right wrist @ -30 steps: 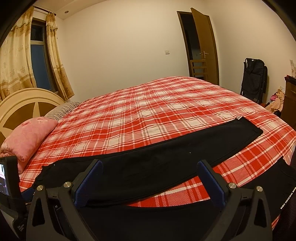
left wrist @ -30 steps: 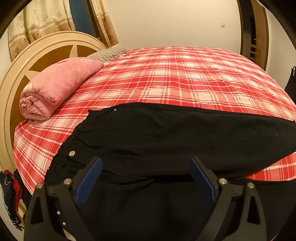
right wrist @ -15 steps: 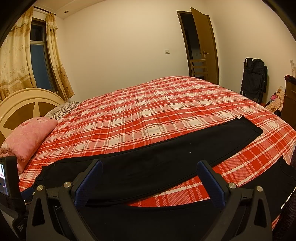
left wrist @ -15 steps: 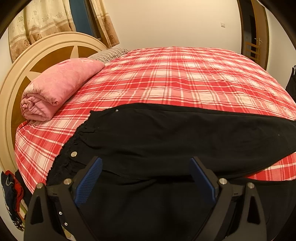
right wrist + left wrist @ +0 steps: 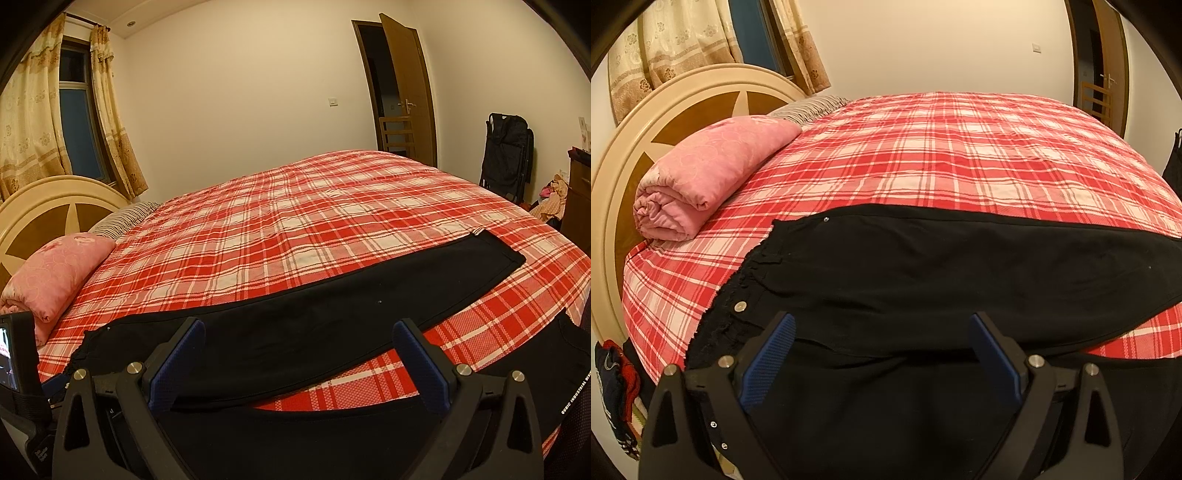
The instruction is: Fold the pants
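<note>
Black pants [image 5: 942, 273] lie spread across the near edge of a bed with a red plaid cover [image 5: 942, 155]. The elastic waistband [image 5: 738, 295] with a metal button is at the left. One leg [image 5: 332, 325] stretches right to its hem [image 5: 495, 254]; the other leg [image 5: 554, 373] hangs over the bed's front edge. My left gripper [image 5: 882, 347] is open just above the crotch area near the waist. My right gripper [image 5: 299, 354] is open above the legs, nothing between its fingers.
A rolled pink blanket [image 5: 701, 181] lies at the cream headboard [image 5: 665, 103] on the left. A striped pillow [image 5: 122, 218] lies behind it. An open door [image 5: 406, 92], a chair and a black bag [image 5: 509, 155] stand at the far right. Clothes [image 5: 617, 384] hang at the bed's left corner.
The left gripper has drifted slightly forward and up over the pants. The right gripper has barely moved. Both stay open.
</note>
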The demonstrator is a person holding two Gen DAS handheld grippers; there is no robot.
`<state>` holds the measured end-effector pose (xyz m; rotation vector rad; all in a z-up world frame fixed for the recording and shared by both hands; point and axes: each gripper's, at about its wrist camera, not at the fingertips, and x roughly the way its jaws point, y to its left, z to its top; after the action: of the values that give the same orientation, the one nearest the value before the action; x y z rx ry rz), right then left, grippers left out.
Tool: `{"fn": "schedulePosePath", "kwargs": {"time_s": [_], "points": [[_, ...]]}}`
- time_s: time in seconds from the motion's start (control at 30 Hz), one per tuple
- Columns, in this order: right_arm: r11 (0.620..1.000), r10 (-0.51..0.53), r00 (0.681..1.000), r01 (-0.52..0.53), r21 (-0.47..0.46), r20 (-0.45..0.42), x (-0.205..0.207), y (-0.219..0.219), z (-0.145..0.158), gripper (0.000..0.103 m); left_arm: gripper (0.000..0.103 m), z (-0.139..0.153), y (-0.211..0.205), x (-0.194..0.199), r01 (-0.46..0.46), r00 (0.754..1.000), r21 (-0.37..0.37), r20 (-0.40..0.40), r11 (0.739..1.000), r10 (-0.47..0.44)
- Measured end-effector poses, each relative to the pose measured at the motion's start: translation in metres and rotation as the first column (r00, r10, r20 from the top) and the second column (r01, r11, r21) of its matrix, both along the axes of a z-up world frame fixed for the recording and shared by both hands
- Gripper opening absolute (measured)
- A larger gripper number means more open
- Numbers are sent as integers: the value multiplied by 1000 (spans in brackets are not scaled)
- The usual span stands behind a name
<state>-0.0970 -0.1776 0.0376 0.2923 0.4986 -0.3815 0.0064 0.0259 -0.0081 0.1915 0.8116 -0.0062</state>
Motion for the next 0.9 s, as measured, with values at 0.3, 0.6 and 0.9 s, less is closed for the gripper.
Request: {"fn": "schedulePosePath", "kwargs": {"time_s": [0.3,0.6,0.9], "points": [[1000,0,1000,0,3,-3,0,0,-1,102,97,0,0,0,2,1000,1,-1,1000,-2],[1000,0,1000,0,6,-8,1,1,-4,102,97,-3,1,-1,4,1000,1,-4,1000,-4],[1000,2,1000,-1,13,-25,7,-1,-8,102,97,-7,-6,0,6,1000,9,-15,1000,-6]]}}
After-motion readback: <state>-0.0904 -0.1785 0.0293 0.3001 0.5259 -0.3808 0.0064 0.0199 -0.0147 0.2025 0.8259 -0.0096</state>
